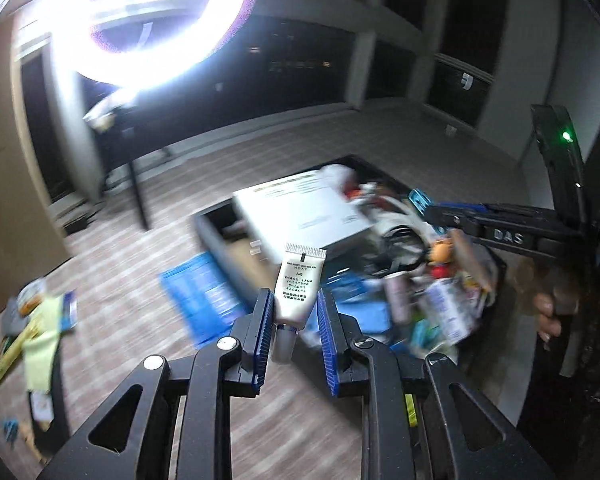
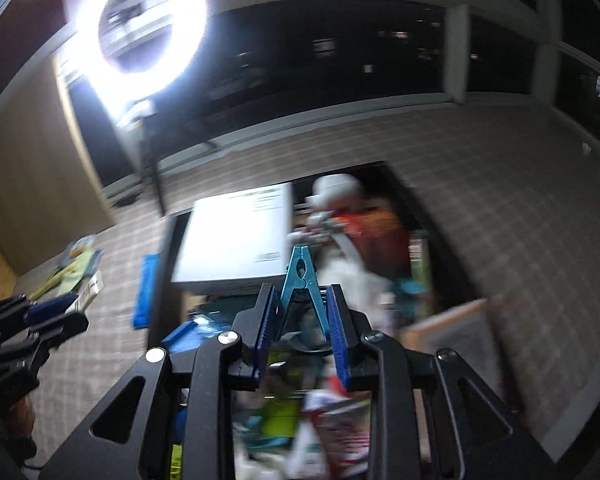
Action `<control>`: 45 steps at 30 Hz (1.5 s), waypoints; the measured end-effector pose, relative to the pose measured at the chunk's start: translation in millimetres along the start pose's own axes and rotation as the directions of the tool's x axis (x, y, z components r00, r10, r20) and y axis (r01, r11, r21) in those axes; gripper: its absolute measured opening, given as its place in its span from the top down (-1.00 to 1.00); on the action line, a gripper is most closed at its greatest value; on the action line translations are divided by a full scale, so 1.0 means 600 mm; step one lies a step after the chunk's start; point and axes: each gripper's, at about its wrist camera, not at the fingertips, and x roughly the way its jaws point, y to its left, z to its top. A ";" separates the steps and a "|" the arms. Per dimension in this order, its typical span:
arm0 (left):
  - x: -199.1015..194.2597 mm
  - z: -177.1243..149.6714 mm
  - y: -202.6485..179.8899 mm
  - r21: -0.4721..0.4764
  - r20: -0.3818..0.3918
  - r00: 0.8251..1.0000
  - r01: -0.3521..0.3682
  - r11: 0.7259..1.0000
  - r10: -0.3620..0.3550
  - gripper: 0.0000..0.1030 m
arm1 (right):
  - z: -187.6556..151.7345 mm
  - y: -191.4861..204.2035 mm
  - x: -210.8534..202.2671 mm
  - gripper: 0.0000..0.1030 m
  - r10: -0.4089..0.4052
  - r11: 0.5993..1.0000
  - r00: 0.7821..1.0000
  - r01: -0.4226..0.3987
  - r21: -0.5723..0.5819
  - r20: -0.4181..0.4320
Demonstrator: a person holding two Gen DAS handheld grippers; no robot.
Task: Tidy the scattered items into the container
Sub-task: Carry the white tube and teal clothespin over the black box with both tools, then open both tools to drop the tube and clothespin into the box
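My left gripper (image 1: 293, 300) is shut on a small white tube (image 1: 298, 284) with black print, its crimped end pointing away and its grey cap toward the camera. It hangs above the floor just left of the dark container (image 1: 496, 276), which is crammed with packets, bottles and a white box (image 1: 300, 212). My right gripper (image 2: 302, 298) is shut on a teal clothes peg (image 2: 301, 280), tip pointing away, held over the same container (image 2: 428, 208) and its white box (image 2: 236, 236). The right gripper (image 1: 424, 202) shows in the left wrist view, above the container. The left gripper (image 2: 76, 304) shows at the left edge of the right wrist view.
Loose items lie on the wooden floor at left: a yellow-green cloth and packets (image 1: 36, 320), and a blue packet (image 1: 204, 296) beside the container. A bright ring light (image 1: 140, 24) on a stand (image 1: 138, 192) is at the back left. Dark windows run behind. A hand (image 1: 548, 312) grips the right tool.
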 end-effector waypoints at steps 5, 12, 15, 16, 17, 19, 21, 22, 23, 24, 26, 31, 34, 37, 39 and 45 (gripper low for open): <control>0.032 0.020 -0.063 0.052 -0.021 0.999 0.052 0.997 -0.051 0.59 | -0.002 -0.041 -0.010 0.51 -0.039 0.999 0.999 0.039 0.038 0.011; 0.042 0.032 -0.116 0.103 -0.030 0.997 0.077 0.992 -0.074 0.59 | -0.009 -0.052 -0.011 0.50 -0.049 0.997 0.999 0.048 0.058 0.016; 0.039 0.037 -0.126 0.118 -0.019 0.998 0.060 0.991 -0.058 0.23 | -0.010 -0.052 -0.014 0.50 -0.059 0.996 0.998 0.057 0.063 0.021; 0.036 0.036 -0.128 0.124 -0.011 0.998 0.060 0.990 -0.059 0.17 | -0.011 -0.052 -0.016 0.50 -0.055 0.997 0.998 0.053 0.063 0.024; 0.032 0.037 -0.130 0.130 -0.002 0.998 0.056 0.990 -0.056 0.17 | -0.010 -0.051 -0.017 0.50 -0.053 0.997 0.998 0.051 0.062 0.027; 0.028 0.038 -0.130 0.134 0.003 0.998 0.054 0.989 -0.055 0.17 | -0.009 -0.048 -0.018 0.50 -0.050 0.997 0.998 0.048 0.057 0.029; 0.024 0.039 -0.127 0.130 0.008 0.999 0.046 0.990 -0.047 0.17 | -0.009 -0.042 -0.019 0.50 -0.047 0.998 0.998 0.045 0.053 0.029; 0.022 0.039 -0.124 0.127 0.011 0.999 0.042 0.991 -0.044 0.17 | -0.008 -0.039 -0.018 0.50 -0.044 0.998 0.999 0.042 0.049 0.029; 0.021 0.039 -0.121 0.124 0.013 0.999 0.039 0.992 -0.041 0.17 | -0.008 -0.036 -0.018 0.50 -0.040 0.998 0.999 0.039 0.045 0.030; 0.019 0.040 -0.117 0.118 0.016 0.999 0.036 0.992 -0.038 0.17 | -0.007 -0.033 -0.018 0.50 -0.037 0.999 0.999 0.035 0.042 0.029; 0.015 0.041 -0.109 0.107 0.022 0.999 0.030 0.994 -0.032 0.17 | -0.005 -0.027 -0.015 0.50 -0.028 0.999 0.999 0.028 0.034 0.026; 0.009 0.040 -0.088 0.081 0.031 0.999 0.010 0.997 -0.013 0.17 | -0.001 -0.005 -0.009 0.50 -0.008 1.000 1.000 0.008 0.009 0.019; 0.004 0.038 -0.070 0.054 0.037 0.999 -0.007 0.998 0.005 0.17 | 0.002 0.011 -0.003 0.50 0.006 1.000 1.000 -0.006 -0.014 0.014; -0.002 0.034 -0.048 0.025 0.043 0.999 -0.031 0.999 0.030 0.17 | 0.006 0.031 0.004 0.50 0.024 0.999 1.000 -0.023 -0.036 0.008; -0.007 0.031 -0.032 0.004 0.045 0.998 -0.046 0.999 0.046 0.17 | 0.008 0.048 0.010 0.50 0.040 0.998 0.999 -0.040 -0.054 0.002; -0.030 0.015 0.026 -0.060 0.054 0.992 -0.114 0.992 0.117 0.17 | 0.016 0.100 0.026 0.50 0.091 0.990 0.996 -0.092 -0.108 -0.016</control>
